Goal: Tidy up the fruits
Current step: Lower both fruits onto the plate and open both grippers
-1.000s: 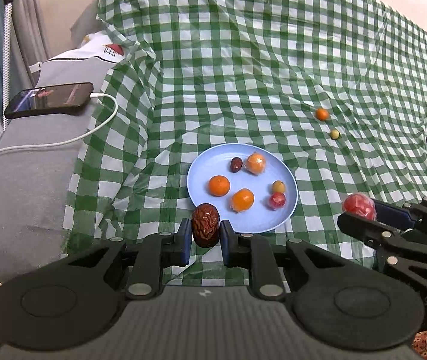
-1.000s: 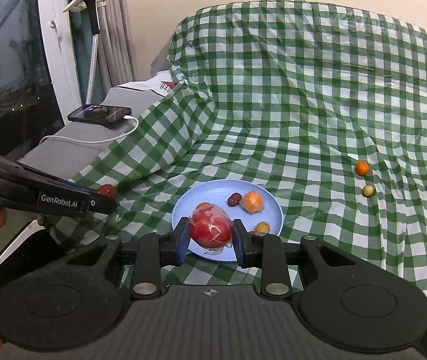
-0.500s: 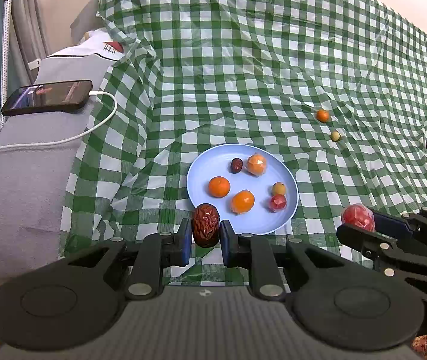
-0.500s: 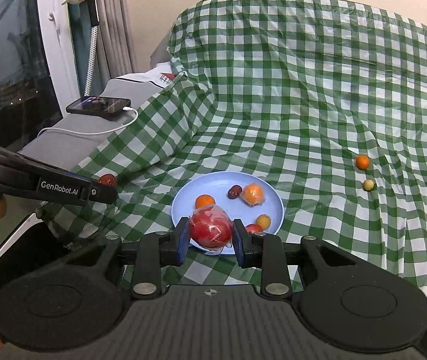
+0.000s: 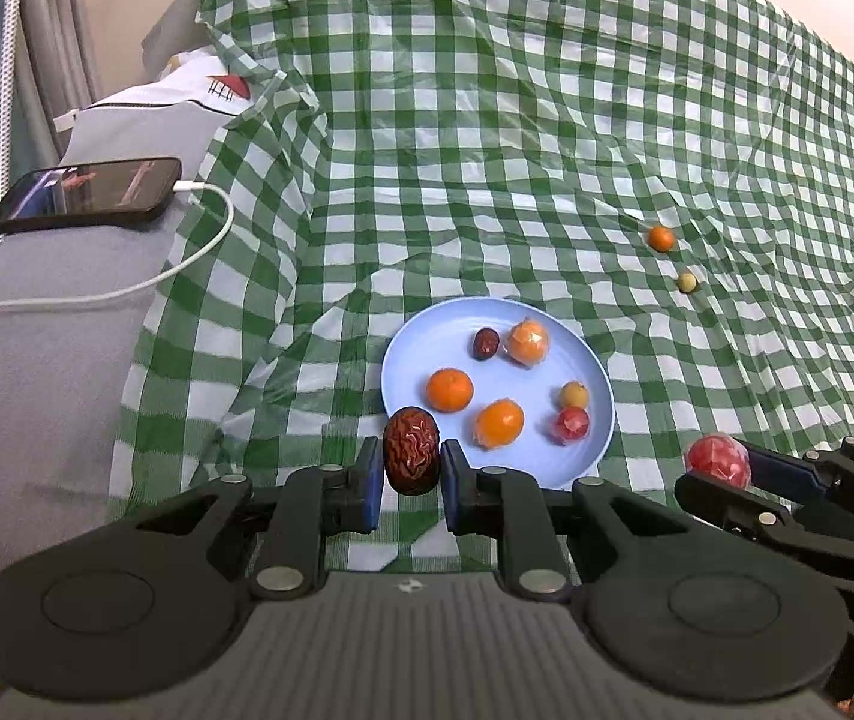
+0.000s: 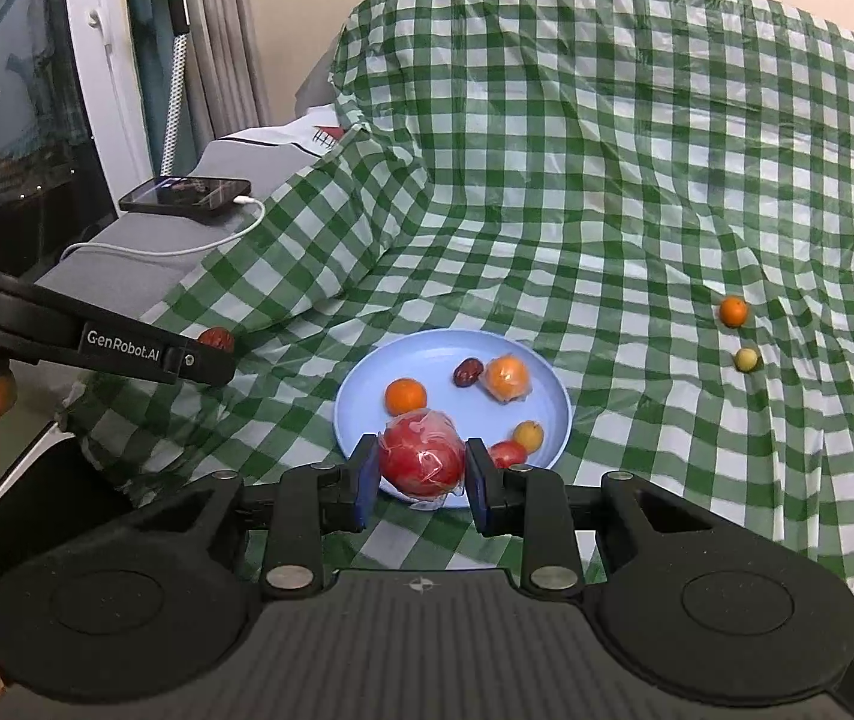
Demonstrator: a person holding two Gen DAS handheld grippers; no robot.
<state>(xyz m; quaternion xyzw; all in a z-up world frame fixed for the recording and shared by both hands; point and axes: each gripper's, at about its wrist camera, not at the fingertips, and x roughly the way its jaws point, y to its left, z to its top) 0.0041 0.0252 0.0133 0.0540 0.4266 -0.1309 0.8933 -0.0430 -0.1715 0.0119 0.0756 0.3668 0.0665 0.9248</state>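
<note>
My left gripper (image 5: 410, 468) is shut on a wrinkled brown date (image 5: 411, 450), held just short of the near left rim of the light blue plate (image 5: 427, 330). My right gripper (image 6: 421, 474) is shut on a plastic-wrapped red fruit (image 6: 421, 459), held over the plate's near rim (image 6: 559, 390). The plate holds several fruits: oranges (image 5: 450, 389), a small date (image 5: 485, 342), a yellow and a red one. A small orange fruit (image 5: 660, 237) and a yellow-green one (image 5: 687, 282) lie on the cloth at far right.
A green-checked cloth (image 5: 487, 150) covers the rumpled surface. A phone (image 5: 88, 193) with a white charging cable (image 5: 127, 294) lies on grey upholstery at the left. A window and curtains stand at the far left (image 6: 37, 90).
Both grippers have drawn slightly back from the plate while still holding their fruits. The fruits on the plate and cloth have not moved.
</note>
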